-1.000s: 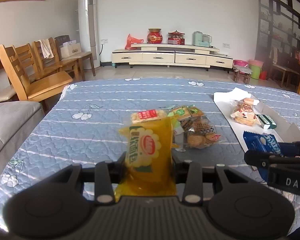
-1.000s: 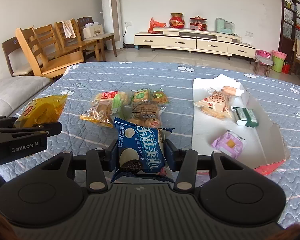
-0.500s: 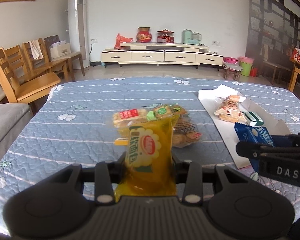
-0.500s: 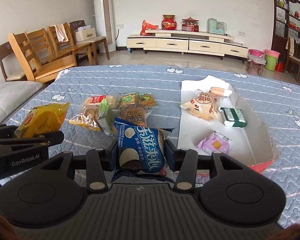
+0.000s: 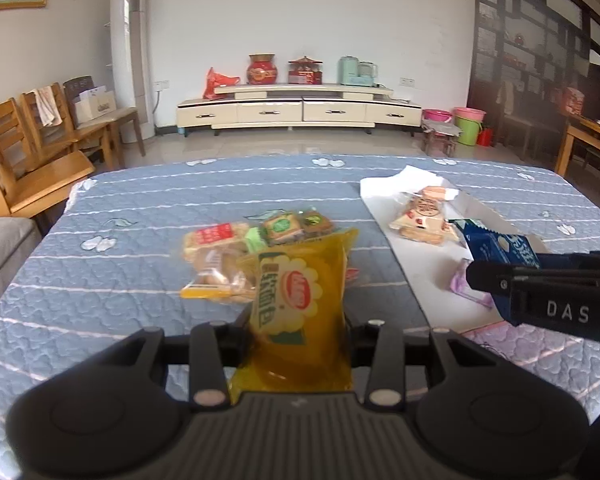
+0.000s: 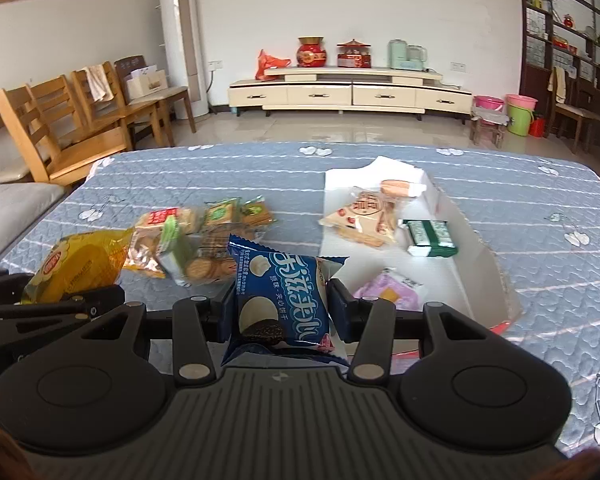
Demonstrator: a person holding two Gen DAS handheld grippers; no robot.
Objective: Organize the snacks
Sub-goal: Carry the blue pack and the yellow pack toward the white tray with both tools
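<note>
The left gripper (image 5: 298,322) is clamped on a yellow snack packet (image 5: 298,300), held upright above the near part of the blue quilted table (image 5: 140,200); the right gripper (image 6: 282,312) pinches a dark blue biscuit packet (image 6: 284,300) the same way, also lifted clear of the cloth. In the left wrist view the right gripper shows at the right edge with its blue packet over the near end of the white open box (image 6: 472,236). That box lies flat on the right half of the table, with low walls along its far and right sides. Inside it sit a clear bag of pale biscuits (image 6: 364,216) toward the far end, a small green-and-white carton (image 6: 430,236) just right of that bag, and a lilac packet (image 6: 388,292) at the near end, apart from the others. A loose heap of cookie packs (image 6: 204,240) rests on the cloth left of the box, outside it
</note>
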